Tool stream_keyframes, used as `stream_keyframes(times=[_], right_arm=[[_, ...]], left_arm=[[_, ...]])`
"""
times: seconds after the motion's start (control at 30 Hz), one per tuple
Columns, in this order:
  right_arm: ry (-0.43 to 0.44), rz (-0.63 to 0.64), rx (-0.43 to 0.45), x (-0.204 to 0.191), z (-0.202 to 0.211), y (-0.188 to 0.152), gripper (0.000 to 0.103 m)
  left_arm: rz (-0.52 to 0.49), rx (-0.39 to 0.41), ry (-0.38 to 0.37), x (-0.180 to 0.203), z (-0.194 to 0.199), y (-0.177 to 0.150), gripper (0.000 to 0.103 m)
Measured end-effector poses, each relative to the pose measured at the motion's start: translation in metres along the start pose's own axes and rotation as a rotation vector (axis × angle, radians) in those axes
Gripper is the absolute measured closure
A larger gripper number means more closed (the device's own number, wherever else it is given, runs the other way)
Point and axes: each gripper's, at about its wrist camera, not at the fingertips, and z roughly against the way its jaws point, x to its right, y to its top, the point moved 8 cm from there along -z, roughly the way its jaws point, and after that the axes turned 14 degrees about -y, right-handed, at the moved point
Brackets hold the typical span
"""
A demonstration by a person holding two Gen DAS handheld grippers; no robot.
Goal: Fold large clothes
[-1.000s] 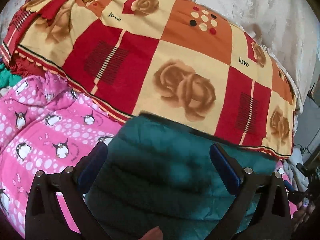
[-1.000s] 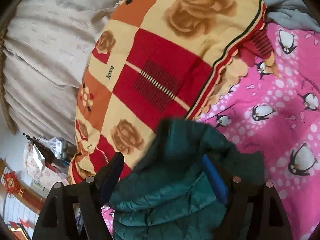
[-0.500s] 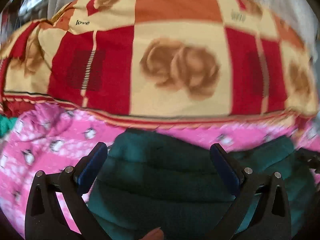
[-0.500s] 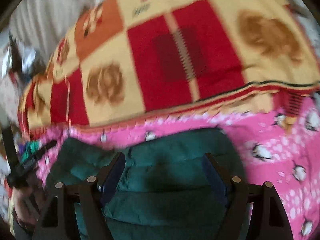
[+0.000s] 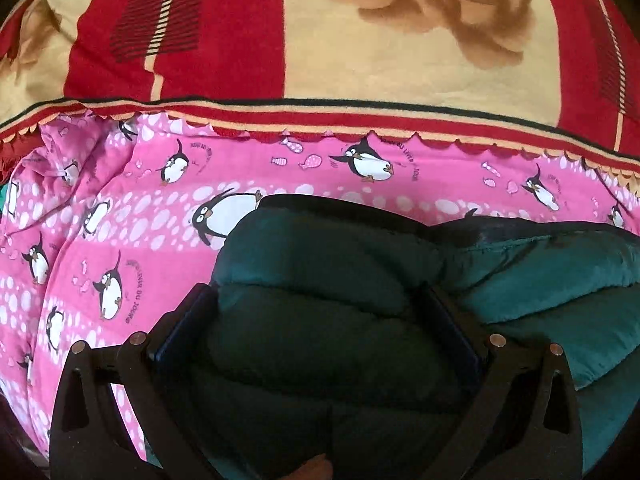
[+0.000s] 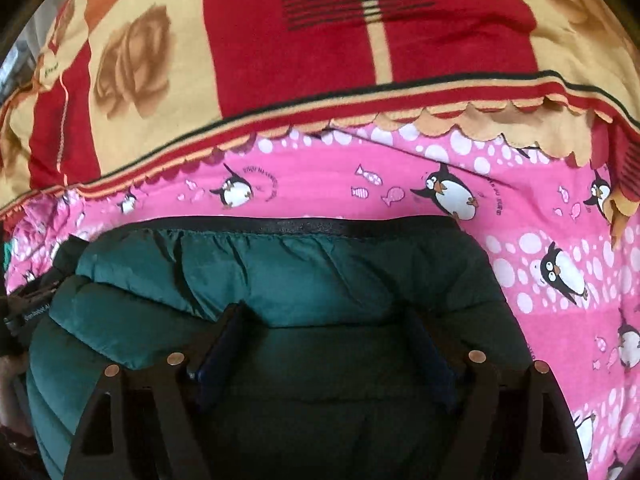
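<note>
One green puffer jacket [image 5: 328, 280] is lying on the pink penguin-print sheet [image 5: 120, 248] of the bed, its black-edged border [image 6: 304, 226] facing the folded red and cream rose blanket [image 5: 360, 40] beyond, which it is not touching. Judging by the padded layers that are stacking in the right wrist view, where one quilted band is overlapping another, the jacket is looking at least partly folded into a thick bundle; whether sleeves are already tucked in cannot be told, since much of the garment is sitting below both cameras. The left gripper [image 5: 320, 324] is standing spread, its blue pads on either side of the bulging fabric rather than pinching it, and the right gripper [image 6: 328, 352] is likewise spread wide over the jacket's middle, with padding swelling up between its fingers. What is probably remaining is a final fold or a flattening and squaring of the bundle, as the right-hand portion in the left wrist view is still spilling out unevenly. Counting: one jacket, one penguin sheet, one rose blanket and two grippers are showing; no other garments to fold are appearing clearly.
</note>
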Motion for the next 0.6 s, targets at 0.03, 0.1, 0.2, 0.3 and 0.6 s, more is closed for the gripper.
stream_keyframes(times=[0.03, 0.1, 0.2, 0.3, 0.6], right_arm=[[0.005, -0.005, 0.002, 0.001, 0.001, 0.0, 0.021], [0.01, -0.009, 0.009, 0.001, 0.002, 0.0, 0.021], [0.001, -0.005, 0.031, 0.001, 0.009, 0.001, 0.022], [-0.002, -0.001, 0.066, 0.002, 0.021, 0.005, 0.022], [-0.006, 0.001, 0.252, -0.039, 0.129, -0.004, 0.024]], left_arm=[[0.005, 0.001, -0.007, -0.001, 0.0, 0.0, 0.0], [0.011, 0.004, -0.016, 0.001, 0.0, 0.0, 0.0], [0.017, 0.035, -0.022, 0.004, 0.009, 0.002, 0.0], [0.054, 0.098, -0.065, 0.005, 0.033, 0.007, 0.0], [0.008, 0.124, -0.257, 0.079, 0.094, -0.012, 0.0]])
